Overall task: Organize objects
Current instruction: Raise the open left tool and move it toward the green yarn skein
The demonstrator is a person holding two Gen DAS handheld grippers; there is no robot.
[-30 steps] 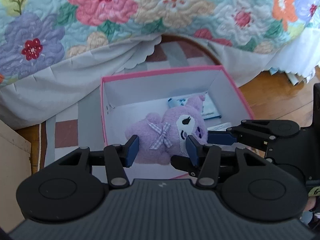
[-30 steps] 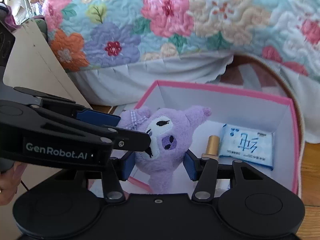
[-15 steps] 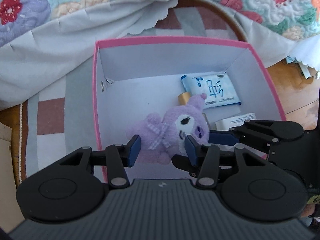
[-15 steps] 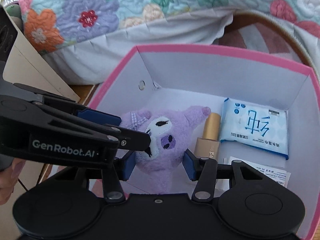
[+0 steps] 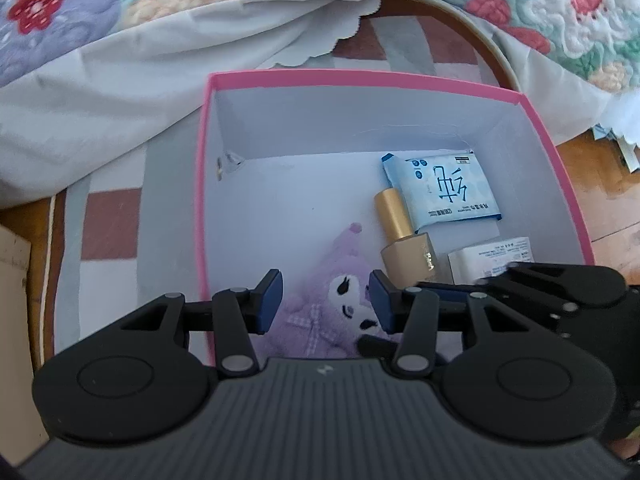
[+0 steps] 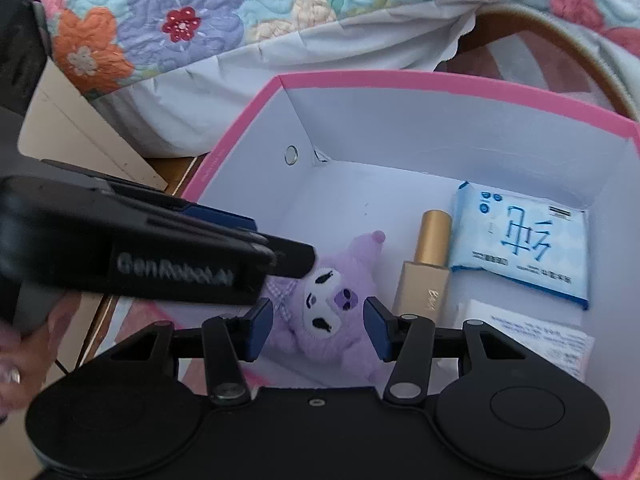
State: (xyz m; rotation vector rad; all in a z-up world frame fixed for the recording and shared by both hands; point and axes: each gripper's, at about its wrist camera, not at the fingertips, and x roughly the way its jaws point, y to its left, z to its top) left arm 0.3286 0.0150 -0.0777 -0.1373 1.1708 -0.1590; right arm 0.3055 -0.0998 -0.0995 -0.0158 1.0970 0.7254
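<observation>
The purple plush toy (image 6: 332,312) lies inside the pink box (image 5: 552,168), near its front-left corner, beside the gold bottle (image 5: 404,240). Both tools straddle it: the right gripper (image 6: 318,330) jaws flank its head, apparently clenched on it; the left gripper (image 5: 325,302) jaws bracket the body, contact unclear. Its long axis runs diagonally toward the far wall.

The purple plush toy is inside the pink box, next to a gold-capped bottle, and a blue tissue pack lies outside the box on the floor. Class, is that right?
Not quite. The blue tissue pack lies inside the pink box, beside the gold-capped bottle, as the right wrist view shows. The purple plush toy is placed as stated.
</observation>
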